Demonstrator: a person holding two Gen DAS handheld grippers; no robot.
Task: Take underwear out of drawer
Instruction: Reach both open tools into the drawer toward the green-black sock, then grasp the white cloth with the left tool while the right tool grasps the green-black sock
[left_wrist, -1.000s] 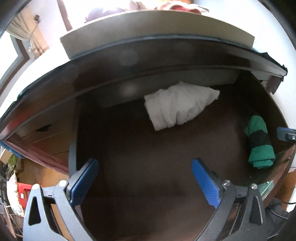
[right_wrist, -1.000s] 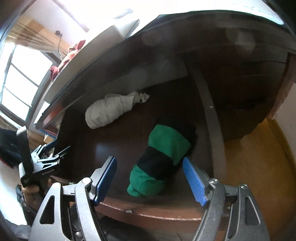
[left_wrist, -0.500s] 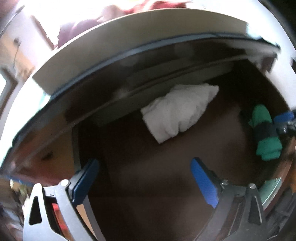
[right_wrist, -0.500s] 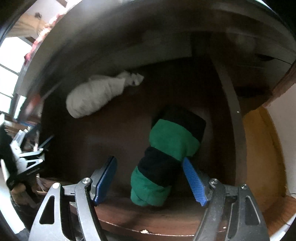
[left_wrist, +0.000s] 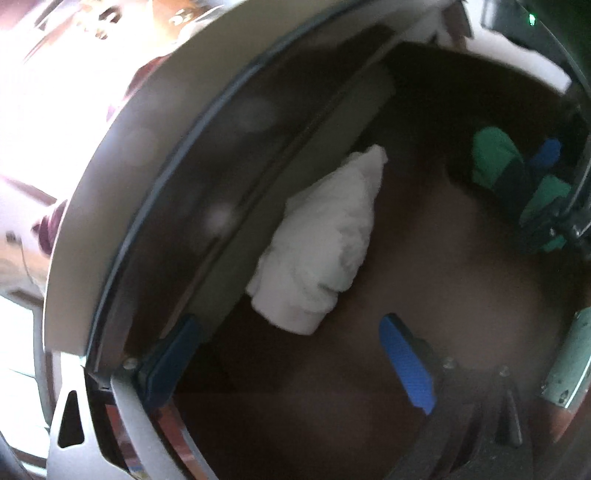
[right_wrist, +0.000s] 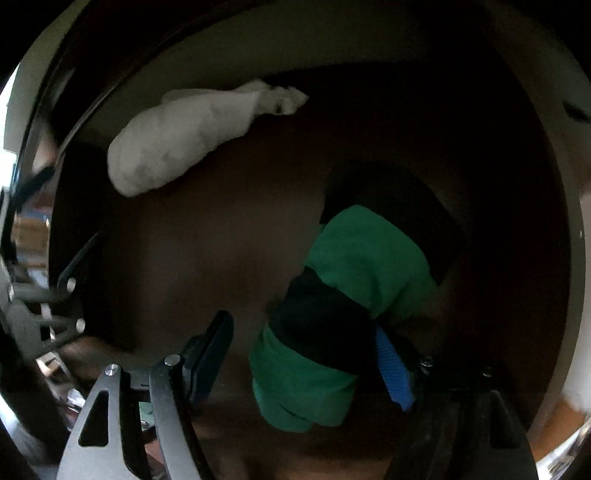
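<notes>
Drawer (right_wrist: 229, 236): pulled open, dark brown wooden floor, with two bundles of cloth lying in it well apart from each other
Green bundle (right_wrist: 343, 306): rolled underwear, green with a black band across its middle, lying on the drawer floor toward the front and the right side; in the left wrist view it shows at the far right (left_wrist: 495, 162)
White bundle (left_wrist: 328, 243): rolled white cloth lying against the pale back wall of the drawer; in the right wrist view it sits at the upper left (right_wrist: 184, 136), clear of the green bundle
Right gripper (right_wrist: 306, 354): pointing steeply down into the drawer, jaws spread wide with the green bundle between them; the right blue pad (right_wrist: 393, 369) lies against the bundle's side, partly hidden by it, while the left pad stands clear with a gap of bare wood, so nothing is clamped
Left gripper (left_wrist: 291, 362): tilted over the drawer near the white bundle, jaws wide apart, only bare drawer floor between the blue pads; the bundle's near end is just beyond them, not touched
Picture quality: left wrist view is blurred, edges soft
</notes>
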